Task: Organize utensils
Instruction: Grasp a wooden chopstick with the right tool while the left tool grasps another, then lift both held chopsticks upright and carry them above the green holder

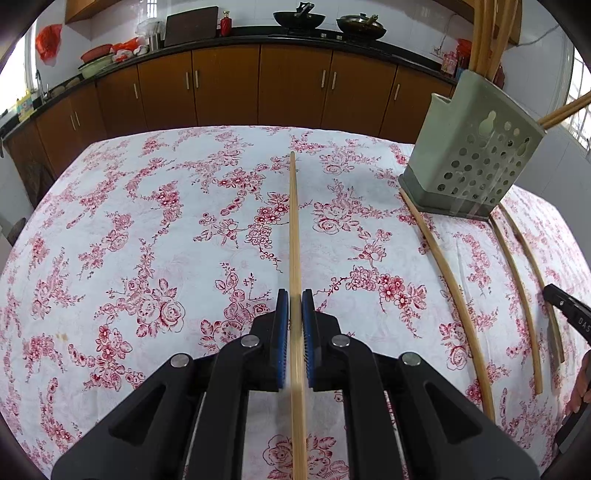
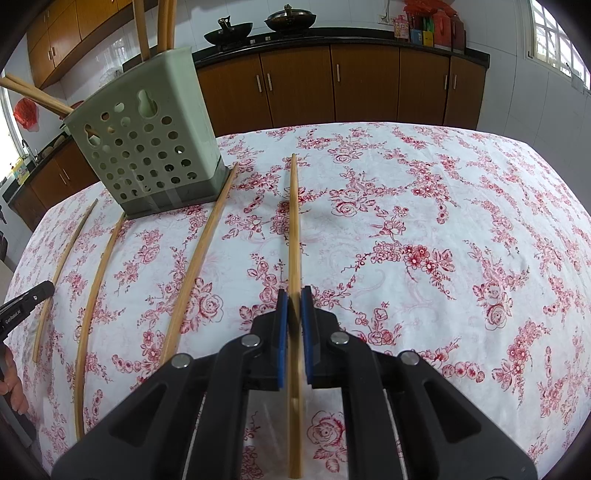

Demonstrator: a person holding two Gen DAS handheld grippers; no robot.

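Note:
In the left wrist view my left gripper (image 1: pixel 295 295) is shut on a bamboo chopstick (image 1: pixel 293 221) that runs straight ahead over the flowered cloth. In the right wrist view my right gripper (image 2: pixel 294 293) is likewise shut on a chopstick (image 2: pixel 294 221). A pale green perforated utensil holder (image 1: pixel 476 158) (image 2: pixel 147 147) stands upright between the two grippers, with several chopsticks (image 1: pixel 487 33) (image 2: pixel 164 22) sticking out of its top. Two loose chopsticks (image 1: pixel 447 288) (image 1: pixel 517 295) lie on the cloth in front of the holder, between the held ones. Each gripper shows at the other view's edge (image 1: pixel 561 306) (image 2: pixel 33 293).
The table (image 1: pixel 147 221) wears a white cloth with red flowers and drops off at its far edge. Behind it run brown kitchen cabinets (image 1: pixel 288 88) under a dark counter with two woks (image 1: pixel 299 18). A person's fingers (image 2: pixel 14 387) show at the left edge.

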